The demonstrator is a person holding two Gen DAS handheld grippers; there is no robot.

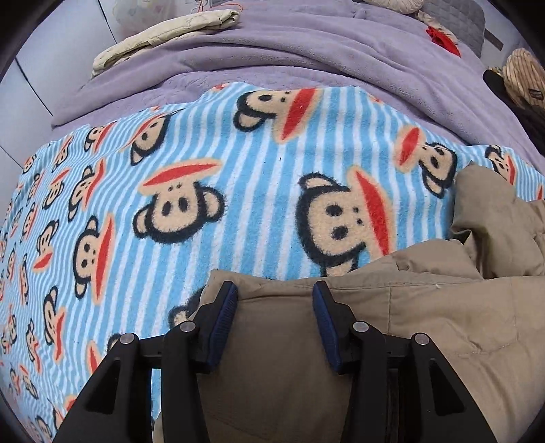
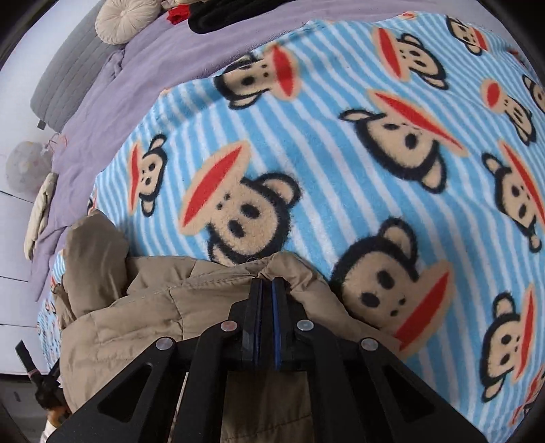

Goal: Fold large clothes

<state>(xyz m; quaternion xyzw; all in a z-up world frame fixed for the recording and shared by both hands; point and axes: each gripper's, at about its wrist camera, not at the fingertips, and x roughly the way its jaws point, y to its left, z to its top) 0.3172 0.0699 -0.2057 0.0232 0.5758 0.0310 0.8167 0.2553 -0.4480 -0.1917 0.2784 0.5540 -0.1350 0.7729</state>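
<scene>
Where it lies bunched, tan quilted coat, puffy, creased, stitched seams

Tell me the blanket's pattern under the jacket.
Blue and white stripes with monkey faces, red mouths: blanket, clearest in the right wrist view.

Bed covered by a lilac fleece blanket, rumpled in long folds. Spread over it, filling the middle of both views: a blue-and-white striped blanket printed with monkey faces, lying mostly flat. On the striped blanket, at the bottom of each frame: a tan padded jacket, bunched, one part standing up at right of the left view. Upper left of the left view: a folded cream quilted garment on the lilac fleece. Upper left of the right view: a round beige cushion.
</scene>
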